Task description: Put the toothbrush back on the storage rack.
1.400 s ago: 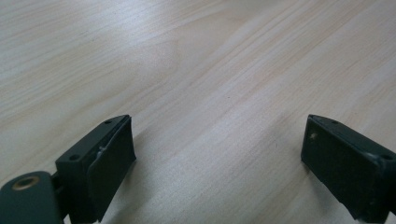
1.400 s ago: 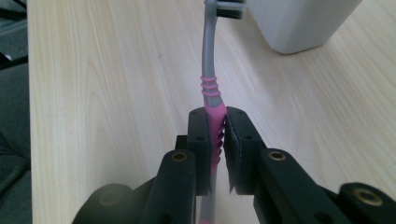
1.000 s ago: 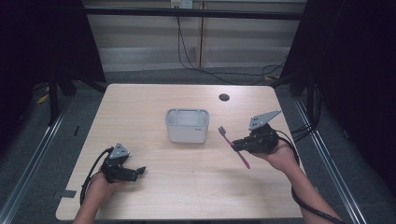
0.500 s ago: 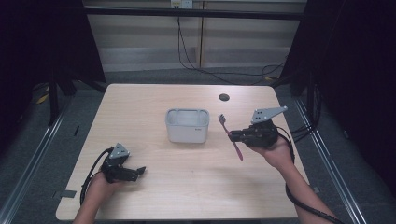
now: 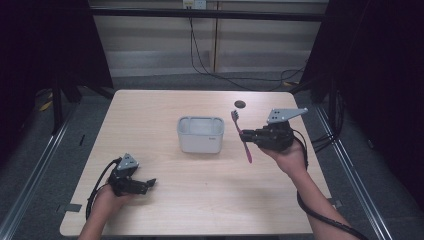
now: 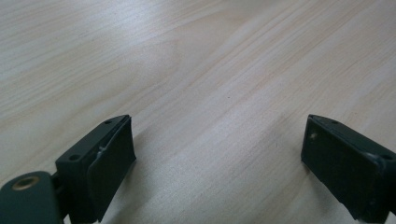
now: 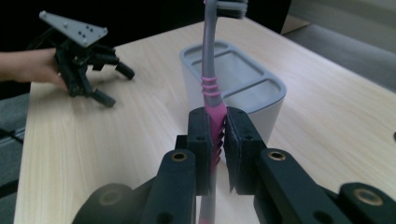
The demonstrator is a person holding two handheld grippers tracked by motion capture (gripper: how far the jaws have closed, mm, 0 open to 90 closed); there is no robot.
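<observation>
Pink toothbrush [image 5: 242, 137] sat clamped in right gripper [image 5: 246, 136], just right of holder [image 5: 200, 134]. Left gripper [image 6: 215, 154] rested with jaws wide, empty, over bare table [image 6: 196, 60]. Right gripper view: toothbrush upright before holder [image 7: 243, 88]; likely next, lower into compartment.

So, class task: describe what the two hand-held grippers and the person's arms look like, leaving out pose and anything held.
Both the left gripper and the right gripper are black, each with two blocky, flat-faced jaws. Brass-coloured rings mark the jaw arms, seen in the gripper views. A grey three-cornered plate with small holes sits on top of each. A black cable trails from each. The forearms are bare, with no sleeves visible.
</observation>
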